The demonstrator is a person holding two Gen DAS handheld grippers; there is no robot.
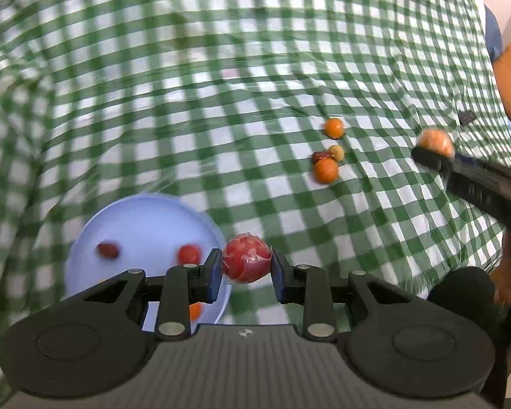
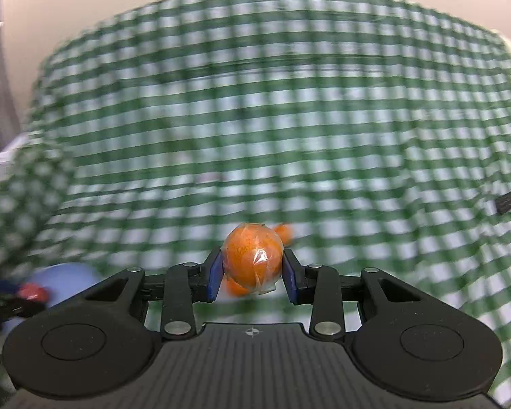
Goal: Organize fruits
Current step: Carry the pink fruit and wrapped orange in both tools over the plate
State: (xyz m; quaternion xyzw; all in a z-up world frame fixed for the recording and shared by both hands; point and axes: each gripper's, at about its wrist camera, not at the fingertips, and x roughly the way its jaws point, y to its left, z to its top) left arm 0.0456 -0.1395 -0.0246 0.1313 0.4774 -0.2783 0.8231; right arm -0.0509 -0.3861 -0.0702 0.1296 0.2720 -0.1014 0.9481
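Left gripper (image 1: 246, 266) is clamped on a plastic-wrapped red fruit (image 1: 246, 258) at the blue plate's (image 1: 143, 218) 3 o'clock edge, while the right gripper (image 2: 252, 269) pinches a wrapped orange (image 2: 252, 259) above the checkered cloth (image 2: 289, 119).

Left gripper (image 1: 246, 269): matte black linkage arms with silver rivets; blue pads (image 1: 216, 274) on the fingers; ribbed grey body bearing a small crosshair mark; right gripper (image 2: 252, 271) looks identical.

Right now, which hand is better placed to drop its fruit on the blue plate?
Left. Its gripper holds the red fruit right at the blue plate's rim; the right gripper, holding the orange fruit, is farther away.
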